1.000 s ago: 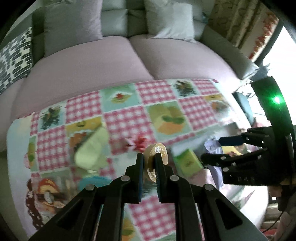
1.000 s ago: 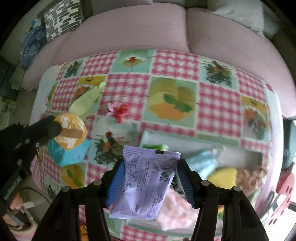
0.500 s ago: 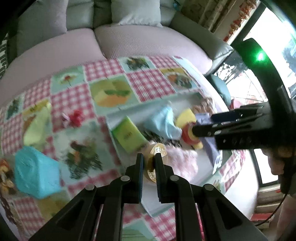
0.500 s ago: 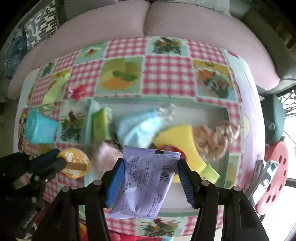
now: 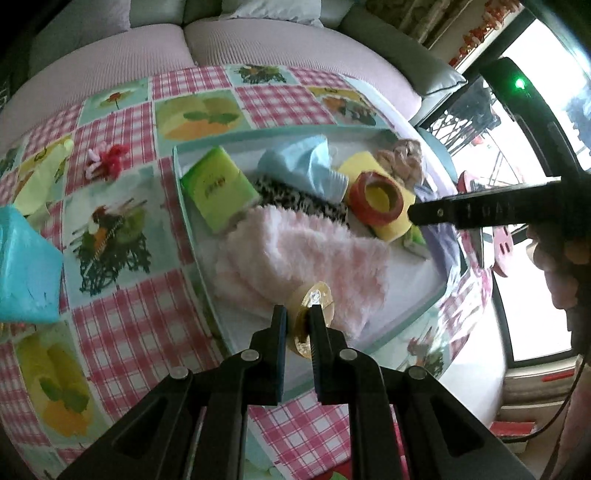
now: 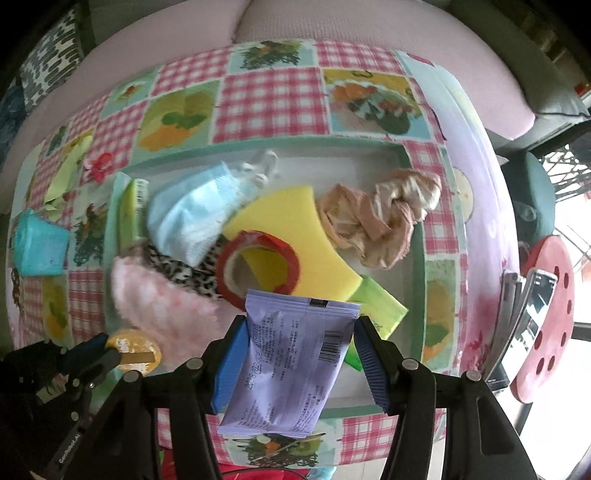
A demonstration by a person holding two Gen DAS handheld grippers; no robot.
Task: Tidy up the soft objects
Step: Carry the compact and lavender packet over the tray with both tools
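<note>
Left gripper (image 5: 297,319) pinches a gold disc (image 5: 314,295), right gripper (image 6: 297,345) clamps a packet (image 6: 291,365), both low centre; over the crowded tray (image 6: 417,266) either could slide off.

A home living room: a pink sofa (image 5: 258,40) with cushions (image 5: 273,9) stood behind a tabletop (image 5: 140,258) under a checked fruit-print cloth, beside a bright window (image 5: 535,184).

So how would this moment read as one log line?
left gripper: shut on round gold puff | right gripper: shut on purple packet | both over tray
</note>
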